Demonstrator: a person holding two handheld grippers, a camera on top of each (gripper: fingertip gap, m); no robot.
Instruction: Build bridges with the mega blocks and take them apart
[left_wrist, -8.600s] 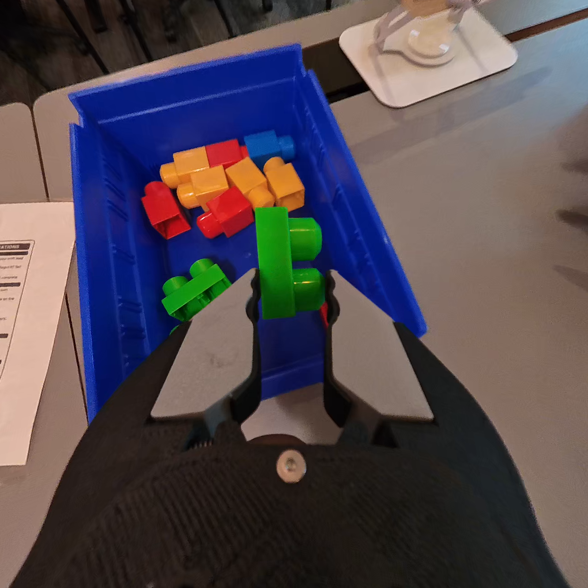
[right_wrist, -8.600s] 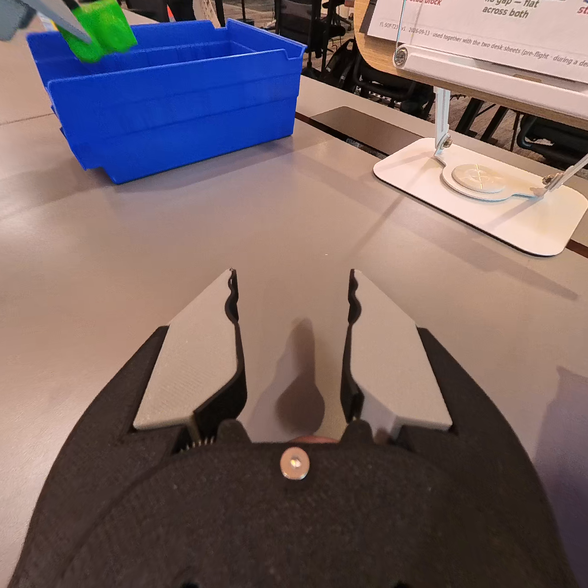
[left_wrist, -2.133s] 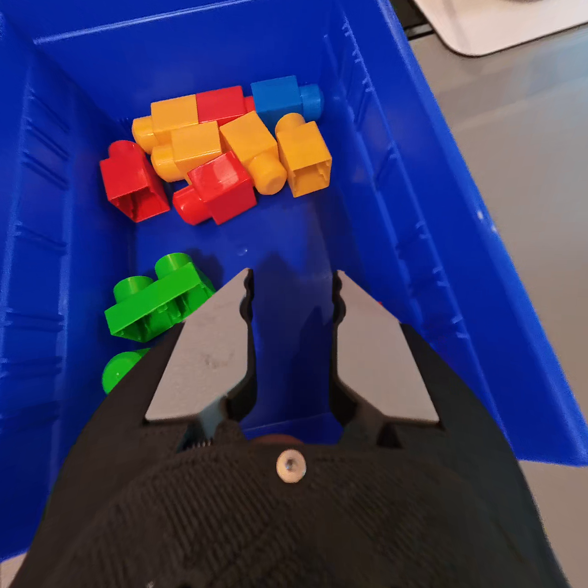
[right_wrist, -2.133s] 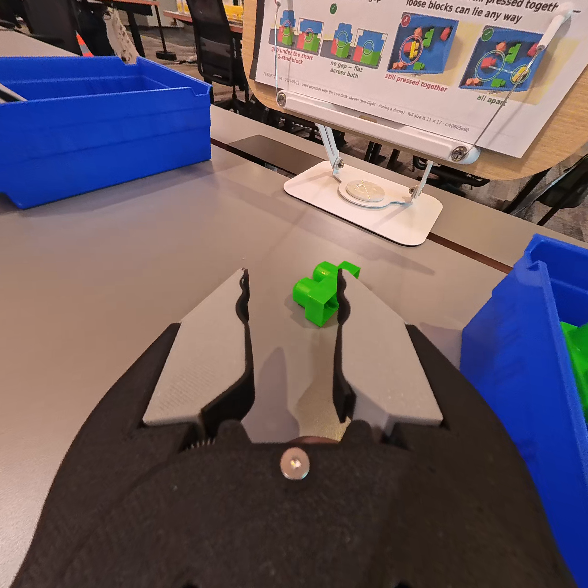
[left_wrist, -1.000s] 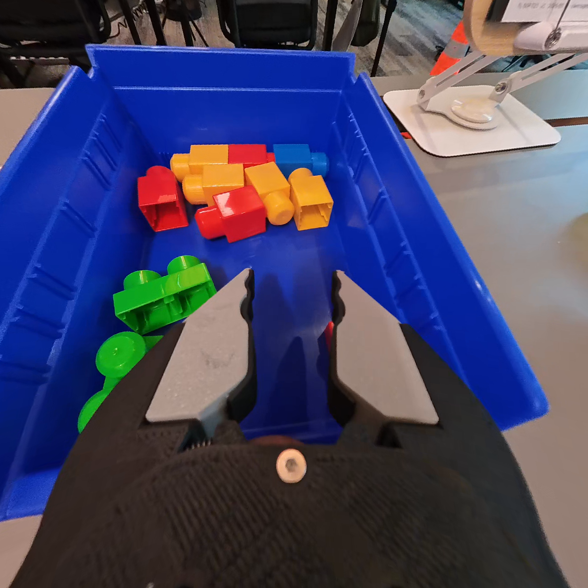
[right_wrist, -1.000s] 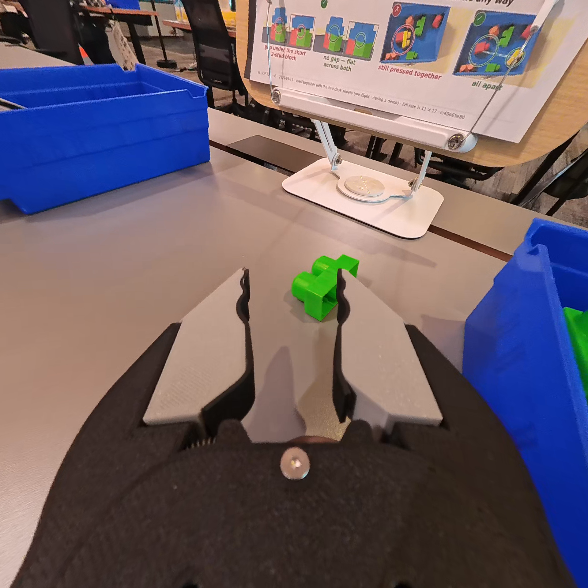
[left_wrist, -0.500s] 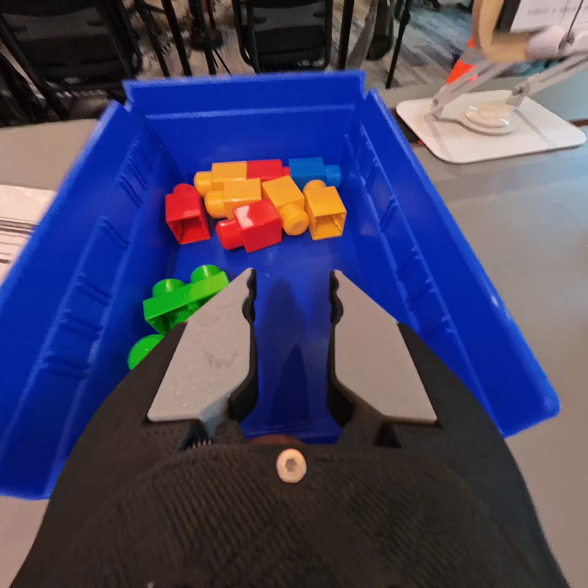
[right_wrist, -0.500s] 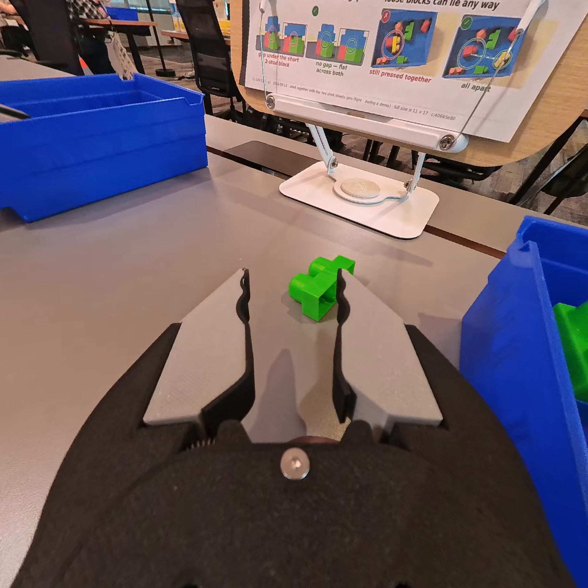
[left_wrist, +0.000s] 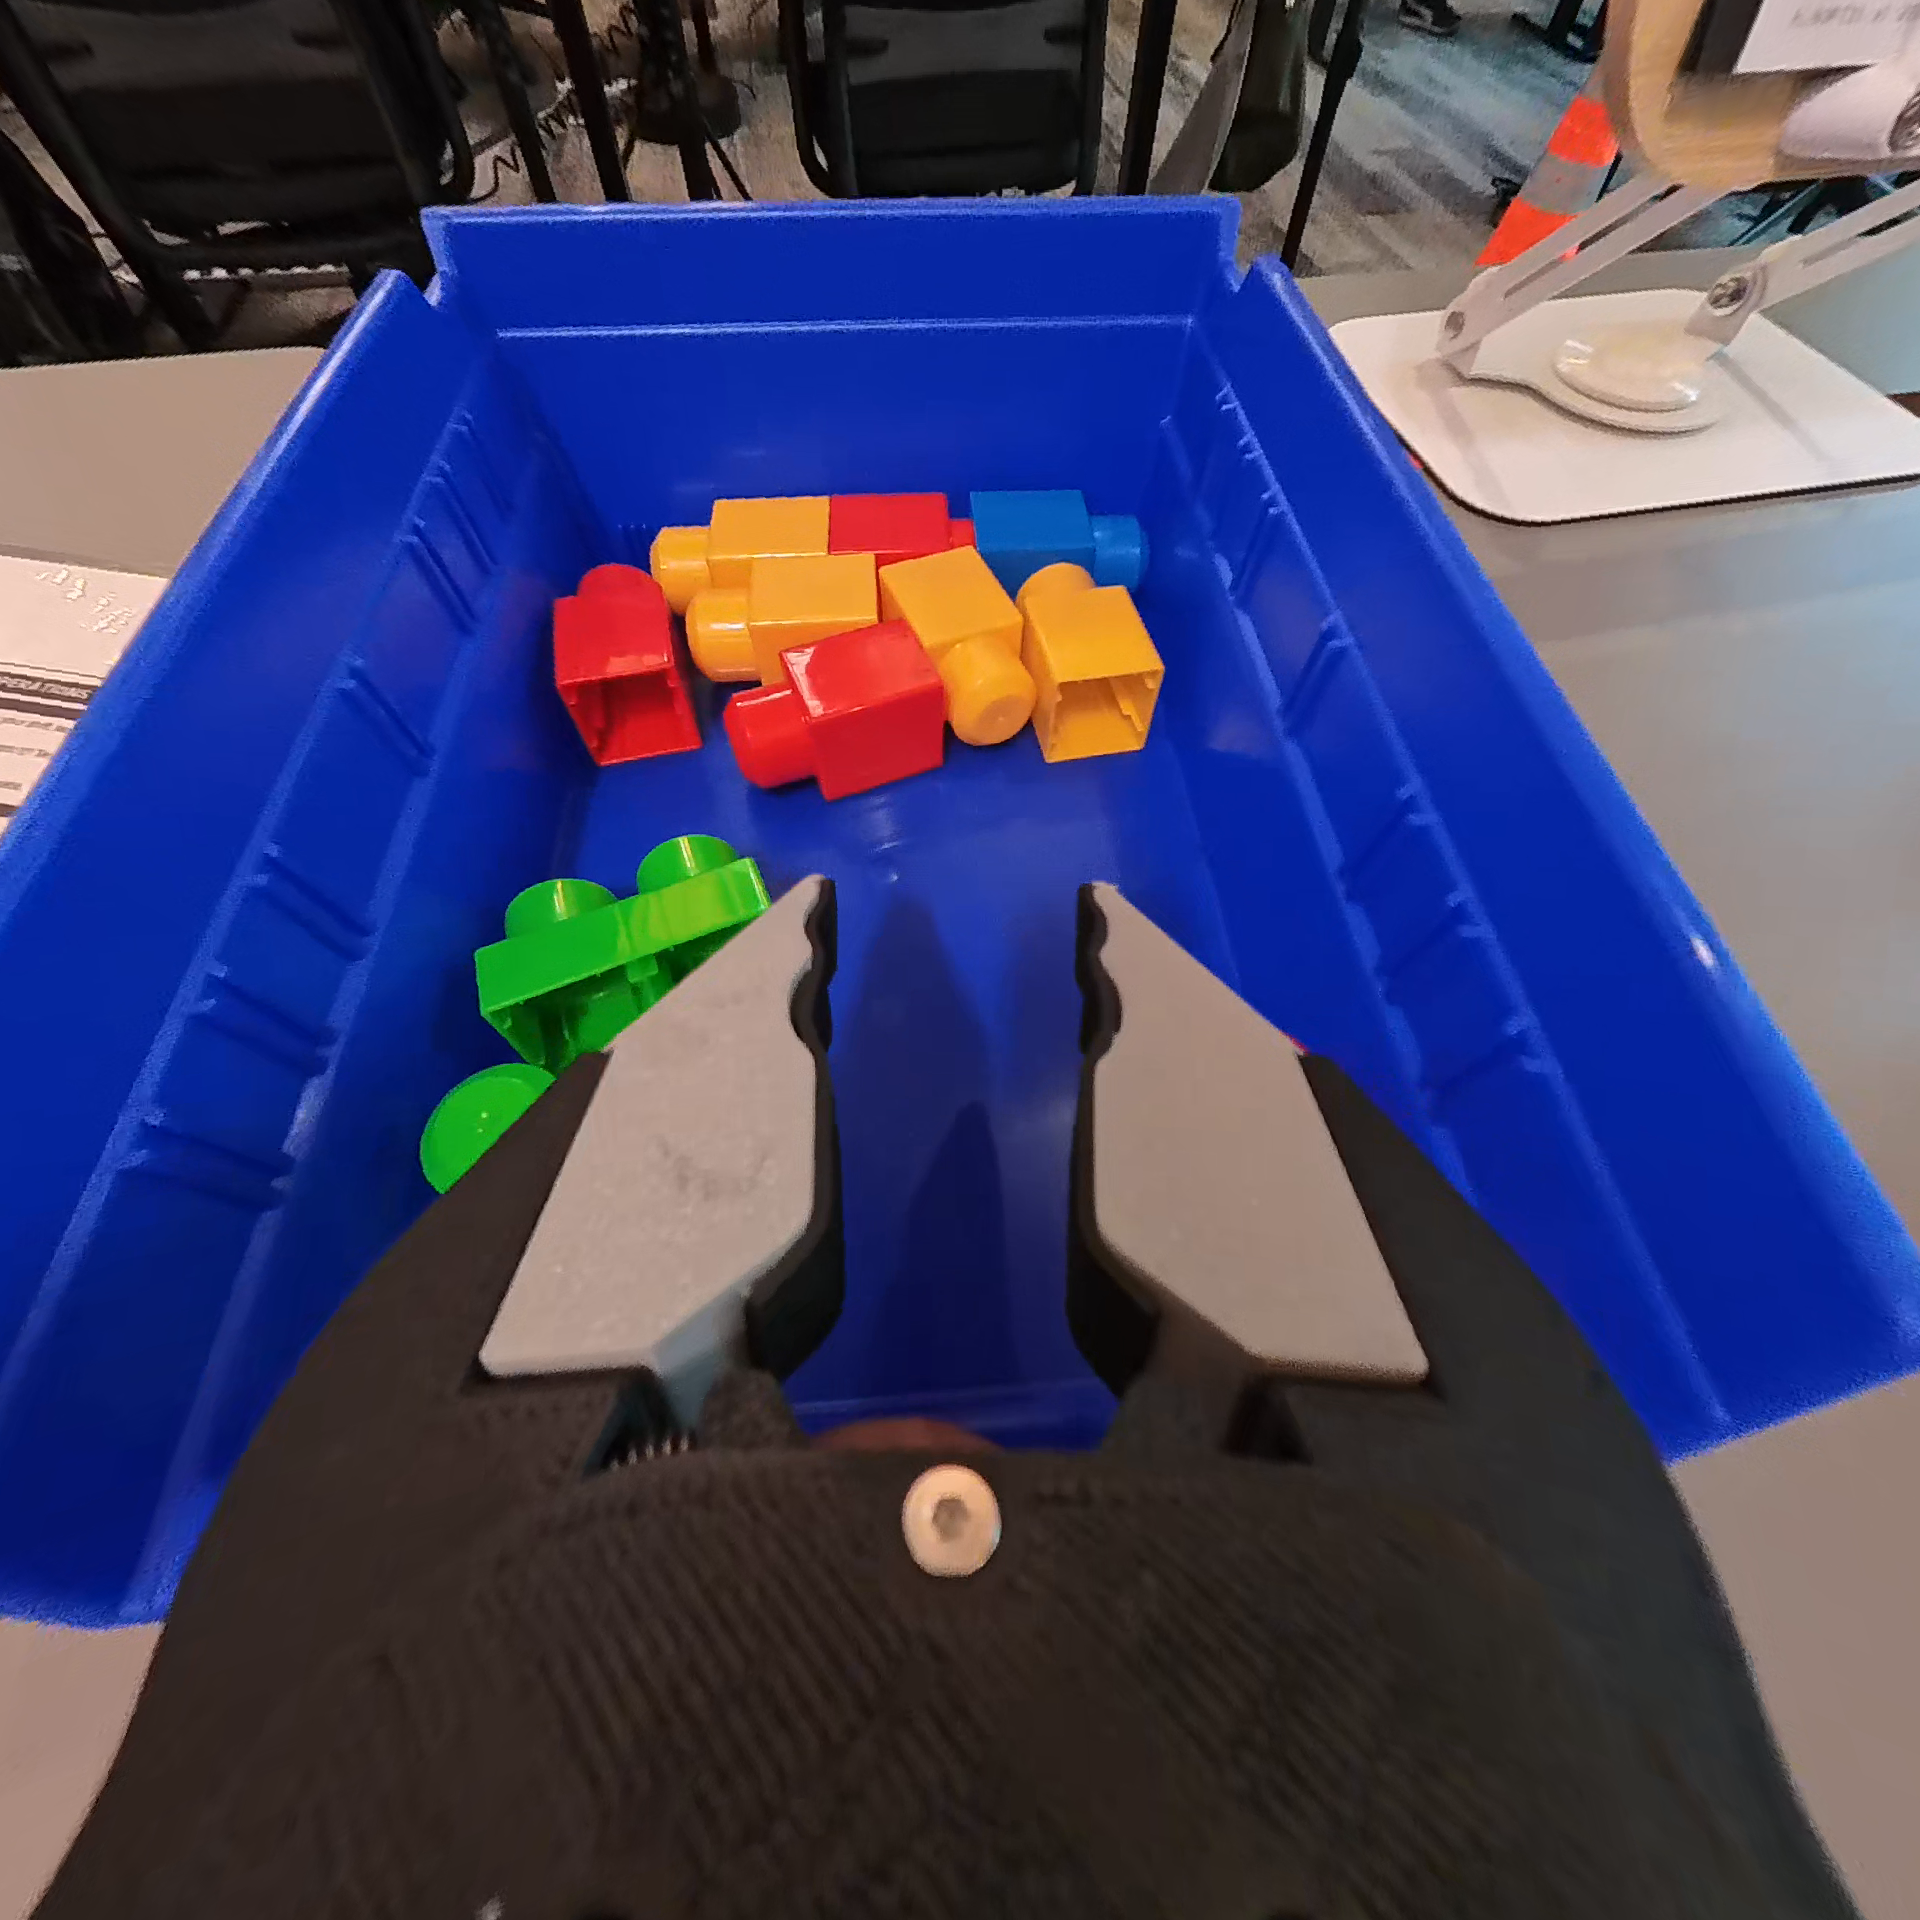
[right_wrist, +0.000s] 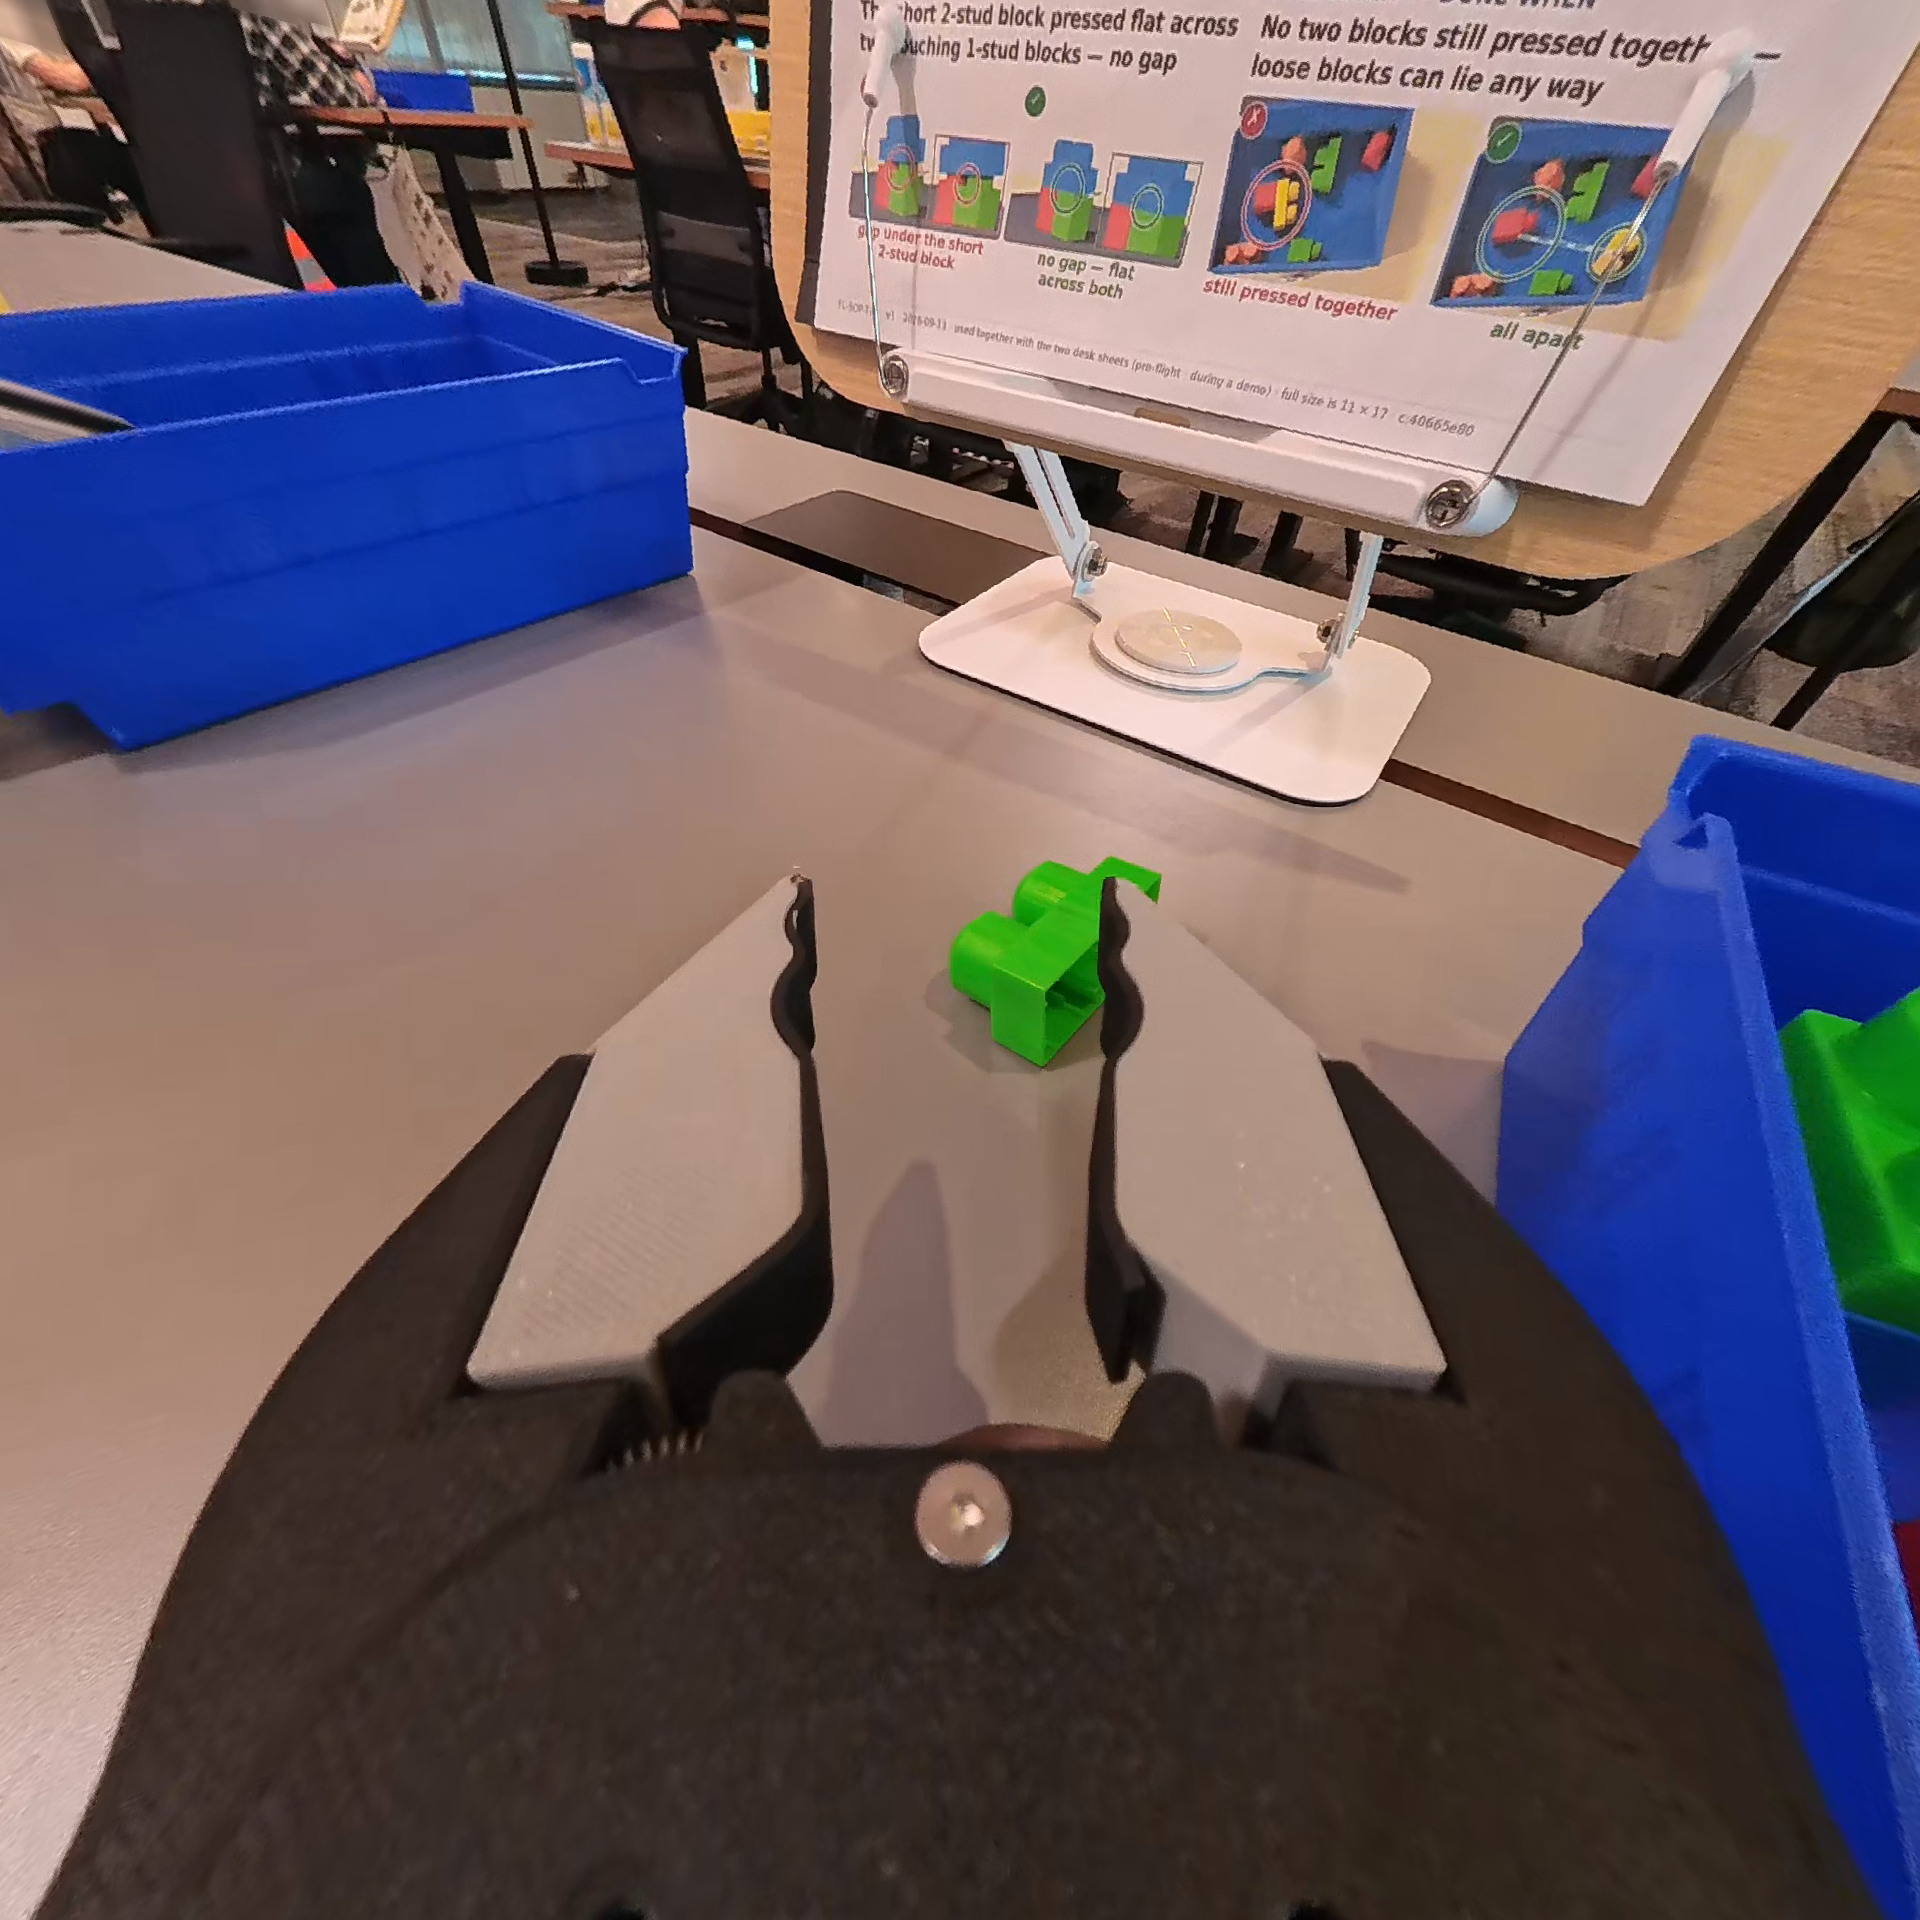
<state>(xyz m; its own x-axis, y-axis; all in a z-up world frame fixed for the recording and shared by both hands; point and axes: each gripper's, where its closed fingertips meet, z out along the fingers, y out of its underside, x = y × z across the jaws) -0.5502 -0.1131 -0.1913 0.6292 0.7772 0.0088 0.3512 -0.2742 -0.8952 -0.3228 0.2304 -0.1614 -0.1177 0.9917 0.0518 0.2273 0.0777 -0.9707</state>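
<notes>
Office-like workroom: grey desks (right_wrist: 416, 935), office chairs (right_wrist: 686, 187), instruction stand (right_wrist: 1174, 665).

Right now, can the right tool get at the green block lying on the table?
Probably yes. The right tool is open and empty, and the green block lies on its side on the bare table just ahead, slightly right of the gap. Nothing stands between them.

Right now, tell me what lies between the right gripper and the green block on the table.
Nothing but bare grey tabletop. In the right wrist view, the open right gripper points at the green two-stud block, which lies on its side just beyond the fingertips, partly hidden by one finger.
</notes>
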